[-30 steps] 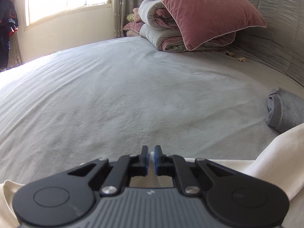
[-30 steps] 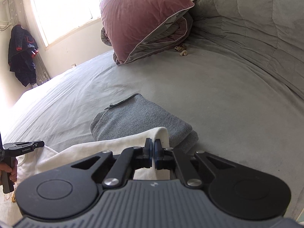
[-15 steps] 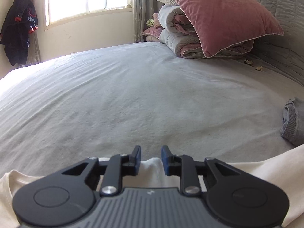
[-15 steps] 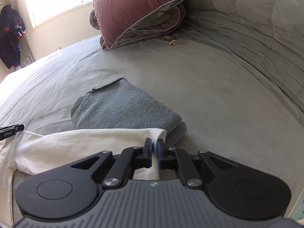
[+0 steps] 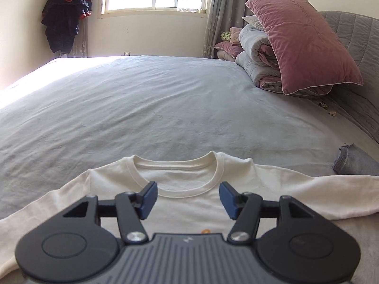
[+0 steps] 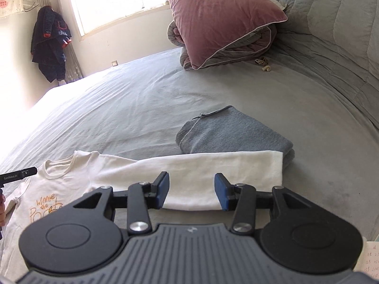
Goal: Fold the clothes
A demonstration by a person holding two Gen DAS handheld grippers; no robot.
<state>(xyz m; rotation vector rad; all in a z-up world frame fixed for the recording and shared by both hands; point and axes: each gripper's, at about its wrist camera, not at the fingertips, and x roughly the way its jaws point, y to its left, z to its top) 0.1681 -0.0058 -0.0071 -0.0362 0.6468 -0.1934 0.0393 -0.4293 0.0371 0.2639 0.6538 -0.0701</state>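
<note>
A cream long-sleeved shirt [image 5: 189, 179] lies flat, face up, on the grey bed, collar toward the far side; orange lettering shows on its chest in the right wrist view [image 6: 45, 207]. My left gripper [image 5: 188, 200] is open and empty, just above the shirt below the collar. My right gripper [image 6: 191, 195] is open and empty over the shirt's right sleeve [image 6: 213, 170], which stretches out and overlaps a folded grey sweater [image 6: 232, 132]. The sweater's edge shows at the right in the left wrist view [image 5: 355, 161].
A pink pillow [image 5: 300, 45] leans on rolled quilts [image 5: 255, 56] at the padded headboard [image 6: 331, 30]. Small beige bits [image 6: 263, 64] lie near it. A dark jacket [image 5: 66, 11] hangs by the window. The left gripper's tip [image 6: 19, 174] shows at the left edge.
Both grippers have opened and let go of the shirt, then pulled back and up. The shirt now lies spread on the bed with its right sleeve over the grey sweater.
</note>
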